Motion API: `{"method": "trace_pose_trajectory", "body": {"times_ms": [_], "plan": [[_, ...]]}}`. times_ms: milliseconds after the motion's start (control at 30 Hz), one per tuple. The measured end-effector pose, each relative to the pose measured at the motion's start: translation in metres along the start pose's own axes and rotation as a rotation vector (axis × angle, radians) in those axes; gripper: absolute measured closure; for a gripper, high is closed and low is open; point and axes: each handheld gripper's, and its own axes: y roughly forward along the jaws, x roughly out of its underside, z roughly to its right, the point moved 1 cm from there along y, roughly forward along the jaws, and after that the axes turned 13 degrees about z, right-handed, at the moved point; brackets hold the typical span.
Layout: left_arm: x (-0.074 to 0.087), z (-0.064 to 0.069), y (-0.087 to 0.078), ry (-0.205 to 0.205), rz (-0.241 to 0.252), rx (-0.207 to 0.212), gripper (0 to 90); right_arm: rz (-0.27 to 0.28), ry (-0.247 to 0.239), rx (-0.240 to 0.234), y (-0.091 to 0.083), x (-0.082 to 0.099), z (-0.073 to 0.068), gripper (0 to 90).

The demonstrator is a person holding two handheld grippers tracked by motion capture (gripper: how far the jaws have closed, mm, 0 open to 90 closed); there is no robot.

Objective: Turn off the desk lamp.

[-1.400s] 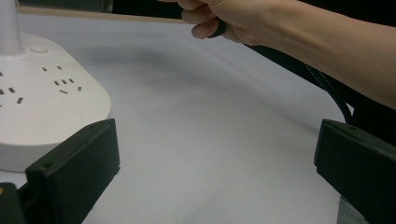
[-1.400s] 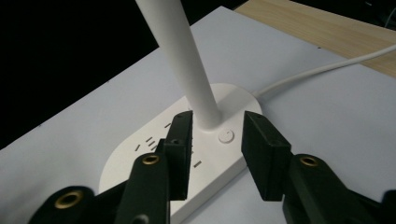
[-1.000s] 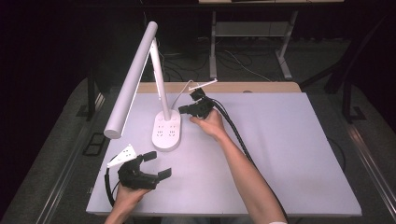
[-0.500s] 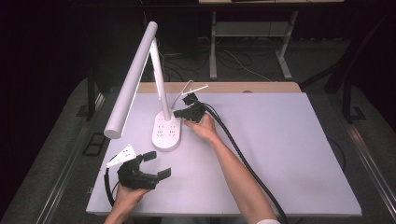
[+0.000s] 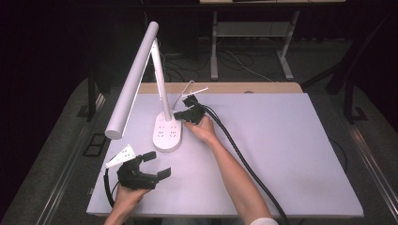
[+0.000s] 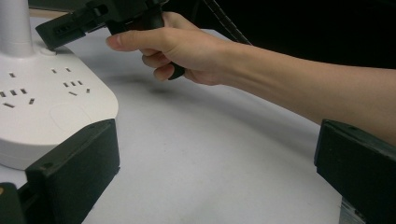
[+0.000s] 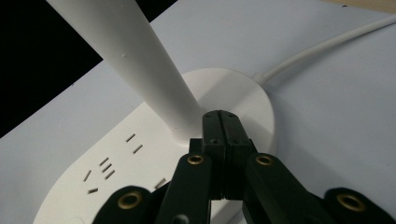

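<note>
The right gripper (image 7: pixel 221 122) has its jaws pressed together with nothing between them, tips at the foot of the lamp stem (image 7: pixel 140 60), touching or just above the lamp base (image 7: pixel 233 88). The step in hand appears to be pressing a switch on the base beside the stem; the next move calls for a short, straight push downward with the jaws kept closed, avoiding the stem. The left gripper (image 5: pixel 151 166) rests on the desk (image 5: pixel 291 154) near the front left corner, jaws wide apart and holding nothing, just beside the socket end of the base (image 6: pixel 42 107). The lamp stands left of centre on the desk, its head (image 5: pixel 131 79) reaching out over the left edge. Open surface lies to the right; the power cord (image 7: pixel 327 49) runs off behind the base
</note>
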Motion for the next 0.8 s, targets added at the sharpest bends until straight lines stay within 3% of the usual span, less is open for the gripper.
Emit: {"method": "trace_pose_trajectory", "body": {"times_ms": [267, 800], "plan": [[0.0003, 0.0016, 0.0008, 0.002, -0.001, 0.006, 0.0, -0.014, -0.047, 0.034, 0.0007, 0.0004, -0.0039, 90.0], [0.0006, 0.0004, 0.0016, -0.002, -0.005, 0.006, 0.0, -0.026, -0.051, 0.033, -0.0025, -0.0021, -0.0036, 90.0]]}}
